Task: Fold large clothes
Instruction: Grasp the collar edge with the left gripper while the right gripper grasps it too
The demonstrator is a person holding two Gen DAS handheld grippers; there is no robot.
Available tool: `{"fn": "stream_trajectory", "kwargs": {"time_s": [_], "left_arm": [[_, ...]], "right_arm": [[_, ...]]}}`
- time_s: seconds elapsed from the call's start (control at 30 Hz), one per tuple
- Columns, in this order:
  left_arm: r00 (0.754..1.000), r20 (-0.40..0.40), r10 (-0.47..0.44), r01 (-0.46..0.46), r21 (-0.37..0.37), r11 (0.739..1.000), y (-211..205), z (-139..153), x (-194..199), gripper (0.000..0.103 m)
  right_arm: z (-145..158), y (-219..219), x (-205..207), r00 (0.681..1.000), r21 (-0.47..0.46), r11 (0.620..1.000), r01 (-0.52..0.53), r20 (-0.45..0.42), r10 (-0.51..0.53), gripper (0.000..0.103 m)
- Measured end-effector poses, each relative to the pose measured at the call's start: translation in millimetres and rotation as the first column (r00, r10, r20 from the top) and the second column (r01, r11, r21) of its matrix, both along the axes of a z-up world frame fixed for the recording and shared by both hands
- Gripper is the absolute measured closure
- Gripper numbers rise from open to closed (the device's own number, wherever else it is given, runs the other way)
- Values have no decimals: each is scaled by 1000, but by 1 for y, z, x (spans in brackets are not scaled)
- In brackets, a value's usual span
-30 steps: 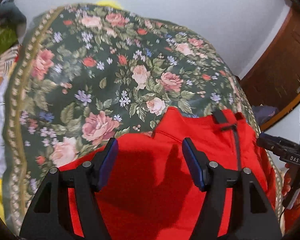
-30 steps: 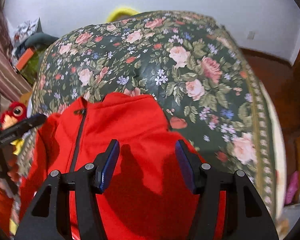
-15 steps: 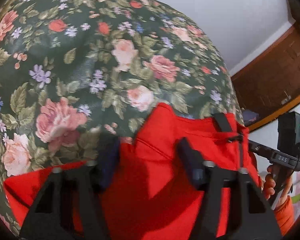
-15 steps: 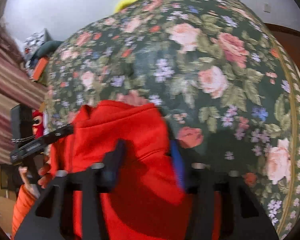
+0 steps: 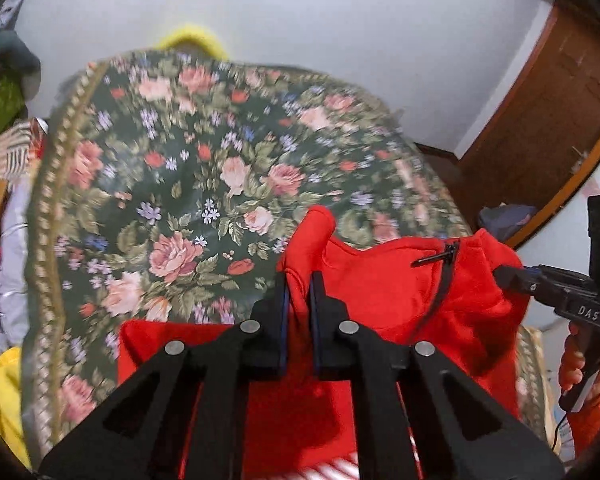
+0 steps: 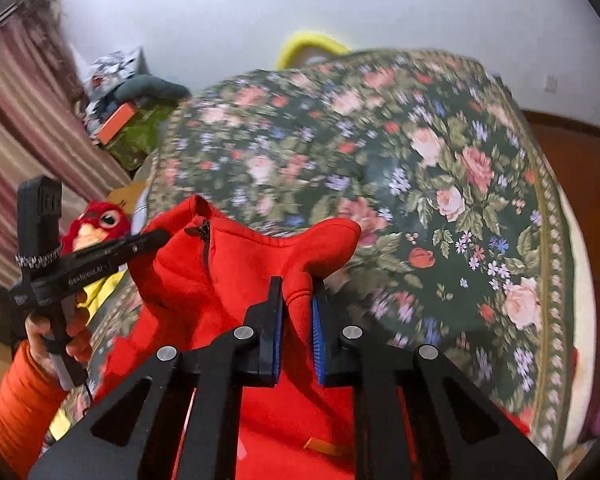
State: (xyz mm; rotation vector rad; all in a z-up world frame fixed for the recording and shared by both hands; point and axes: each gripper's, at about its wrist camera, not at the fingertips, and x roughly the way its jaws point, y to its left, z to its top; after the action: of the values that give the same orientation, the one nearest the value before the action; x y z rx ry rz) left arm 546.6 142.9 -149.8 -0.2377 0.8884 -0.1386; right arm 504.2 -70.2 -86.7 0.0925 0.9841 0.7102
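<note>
A red zip-up garment (image 5: 388,292) lies on a floral-covered table (image 5: 172,184). My left gripper (image 5: 299,284) is shut on a corner of its top edge and lifts it off the cloth. In the right wrist view my right gripper (image 6: 296,296) is shut on the other top corner of the red garment (image 6: 236,276), also raised. The black zipper (image 5: 440,280) runs down the middle, seen too in the right wrist view (image 6: 205,240). Each gripper shows at the other view's edge, the right gripper at the right (image 5: 516,280) and the left gripper at the left (image 6: 152,238).
A red plush bird (image 6: 96,224) and clutter sit left of the table. A striped curtain (image 6: 16,128) hangs at far left. A wooden door (image 5: 548,120) stands at the right. A yellow object (image 5: 188,40) sits behind the table. Yellow cloth (image 5: 0,392) lies at lower left.
Both grippers went from open above the garment to shut on its top corners. The pinched edge has risen off the floral cloth and both views have tilted up.
</note>
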Motion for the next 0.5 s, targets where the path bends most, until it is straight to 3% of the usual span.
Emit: {"fn": "stream_trajectory", "kwargs": {"time_s": [0.23, 0.4, 0.5], "left_arm": [[999, 24, -35, 35, 15, 999, -9, 35, -86, 96], [1000, 2, -29, 29, -27, 999, -10, 29, -147, 96], [999, -8, -39, 39, -2, 999, -17, 19, -181, 96]], "right_arm": [[30, -4, -76, 999, 13, 999, -38, 31, 38, 92], [22, -11, -132, 999, 1, 999, -53, -3, 53, 92], [12, -12, -162, 997, -22, 997, -71, -16, 71, 92]]}}
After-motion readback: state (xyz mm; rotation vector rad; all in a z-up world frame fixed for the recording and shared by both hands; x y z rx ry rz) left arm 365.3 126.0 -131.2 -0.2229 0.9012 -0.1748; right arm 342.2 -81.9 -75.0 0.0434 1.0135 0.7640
